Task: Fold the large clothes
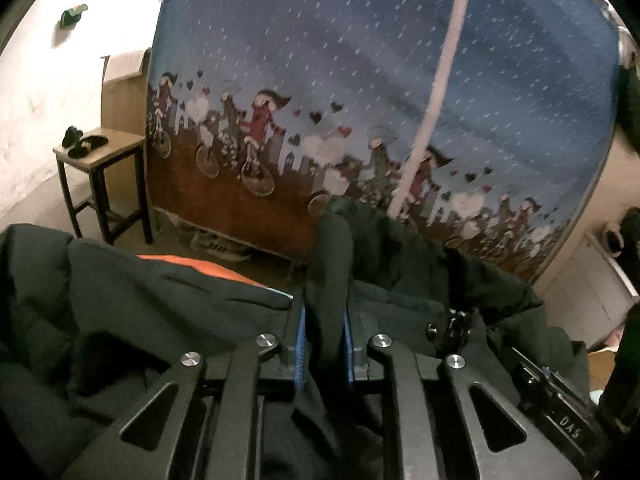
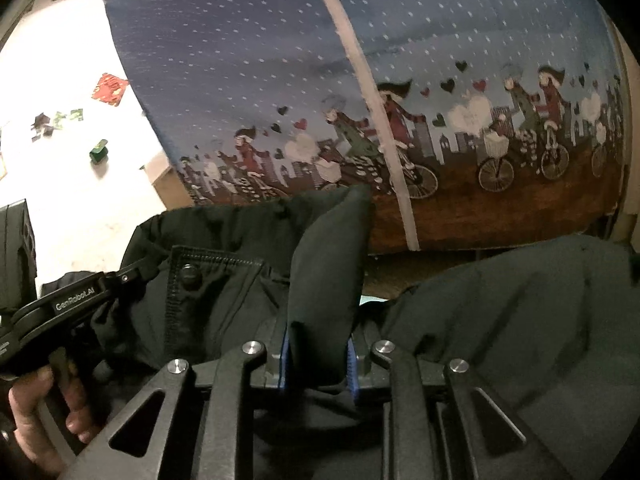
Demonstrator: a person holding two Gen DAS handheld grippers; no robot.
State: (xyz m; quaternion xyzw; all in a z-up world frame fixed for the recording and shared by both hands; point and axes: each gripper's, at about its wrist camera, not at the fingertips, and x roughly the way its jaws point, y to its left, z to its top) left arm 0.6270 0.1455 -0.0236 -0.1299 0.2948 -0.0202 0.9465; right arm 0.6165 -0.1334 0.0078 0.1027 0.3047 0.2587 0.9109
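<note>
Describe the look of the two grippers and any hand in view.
Both the left gripper and right gripper are matte black linkages with silver rivets and blue finger pads. White "GenRobot.AI" lettering marks the left one. A bare hand shows, no sleeve.

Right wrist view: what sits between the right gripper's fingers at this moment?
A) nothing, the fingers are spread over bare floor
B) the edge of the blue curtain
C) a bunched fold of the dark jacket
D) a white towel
C: the right gripper is closed on a puffed fold of the dark jacket, which stands up between the blue pads.
</note>
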